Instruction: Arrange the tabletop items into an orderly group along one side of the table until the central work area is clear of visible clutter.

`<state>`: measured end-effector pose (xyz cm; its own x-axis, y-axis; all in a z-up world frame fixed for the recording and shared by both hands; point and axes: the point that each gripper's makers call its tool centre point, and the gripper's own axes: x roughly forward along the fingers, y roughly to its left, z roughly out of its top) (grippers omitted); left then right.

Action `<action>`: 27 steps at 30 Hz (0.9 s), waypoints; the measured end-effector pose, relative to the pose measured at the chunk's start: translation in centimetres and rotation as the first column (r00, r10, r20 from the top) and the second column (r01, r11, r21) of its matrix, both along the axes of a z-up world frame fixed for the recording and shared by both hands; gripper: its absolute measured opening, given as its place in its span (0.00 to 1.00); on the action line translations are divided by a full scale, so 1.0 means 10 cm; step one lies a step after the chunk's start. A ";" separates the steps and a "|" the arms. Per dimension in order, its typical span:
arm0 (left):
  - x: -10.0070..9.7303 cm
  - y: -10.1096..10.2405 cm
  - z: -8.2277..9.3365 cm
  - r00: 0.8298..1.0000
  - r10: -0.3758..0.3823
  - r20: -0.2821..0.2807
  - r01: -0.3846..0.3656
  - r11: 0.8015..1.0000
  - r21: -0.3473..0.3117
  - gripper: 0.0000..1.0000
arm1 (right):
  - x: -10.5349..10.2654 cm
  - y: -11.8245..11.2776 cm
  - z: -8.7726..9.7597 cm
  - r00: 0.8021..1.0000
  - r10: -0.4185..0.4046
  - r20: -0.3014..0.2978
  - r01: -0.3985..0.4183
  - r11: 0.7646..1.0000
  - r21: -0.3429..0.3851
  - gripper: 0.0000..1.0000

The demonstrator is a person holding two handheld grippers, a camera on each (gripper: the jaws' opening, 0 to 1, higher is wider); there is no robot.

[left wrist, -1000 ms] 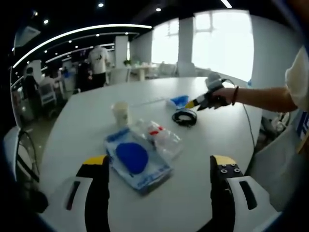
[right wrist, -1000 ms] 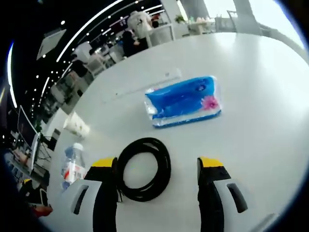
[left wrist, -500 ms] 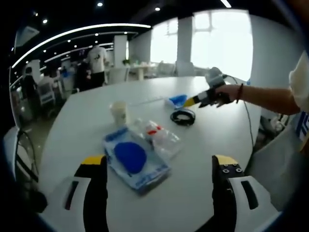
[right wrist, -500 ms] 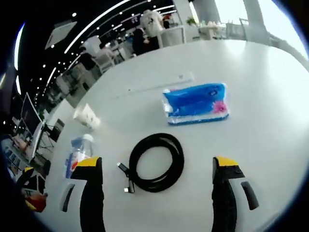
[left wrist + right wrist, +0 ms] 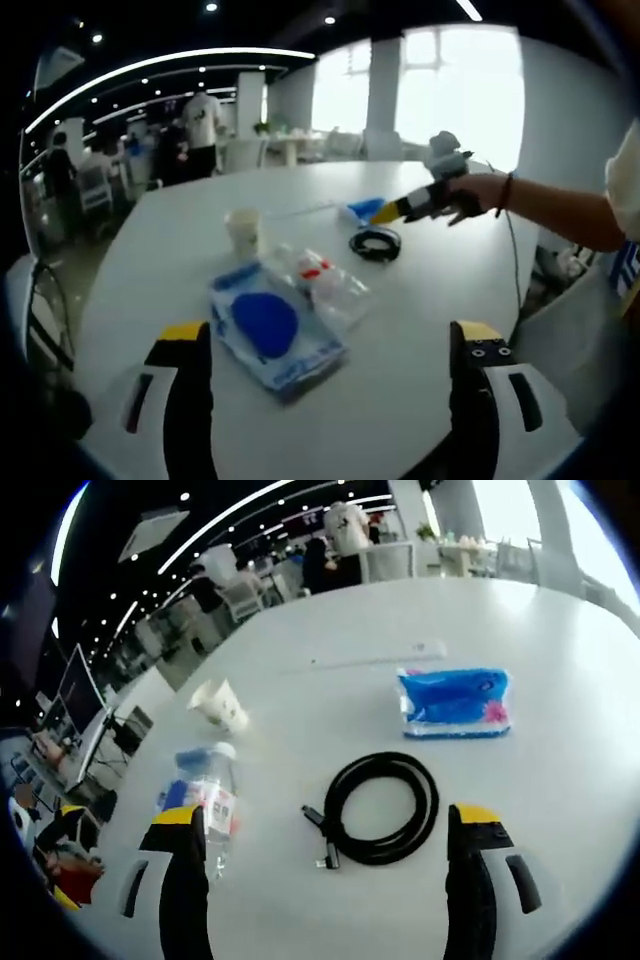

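We count one cup (image 5: 220,702), bottle (image 5: 205,798), cable (image 5: 381,807), two blue packs (image 5: 456,701) (image 5: 272,331) (tabletop (image 5: 560,780)); both hand-held grippers (image 5: 330,345) (image 5: 325,830) gape, empty.

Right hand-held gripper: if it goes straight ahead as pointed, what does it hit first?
Most likely the coiled black cable, lying on the table between the open jaws of the right hand-held gripper. Beyond it sits the blue packet. Depth is uncertain.

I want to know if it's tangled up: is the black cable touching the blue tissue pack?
Apart. The right gripper view shows bare white table between the coiled black cable and the blue tissue pack lying beyond it.
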<state>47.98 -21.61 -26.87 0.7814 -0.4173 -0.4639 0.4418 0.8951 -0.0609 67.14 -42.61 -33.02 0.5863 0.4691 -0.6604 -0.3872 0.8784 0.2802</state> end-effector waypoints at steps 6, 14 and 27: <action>0.00 -0.04 0.00 1.000 -0.012 -0.001 0.012 1.000 -0.003 0.99 | -0.06 0.13 0.02 1.000 0.030 -0.008 -0.030 1.000 0.003 0.99; 0.00 -0.03 0.01 1.000 -0.008 0.000 0.008 1.000 -0.003 0.99 | -0.17 0.40 0.06 0.997 0.077 -0.012 -0.077 0.997 0.026 0.99; -0.02 -0.03 0.02 1.000 -0.012 0.000 0.012 1.000 0.000 0.99 | -0.32 0.87 0.07 0.988 0.151 -0.019 -0.149 0.986 0.071 0.99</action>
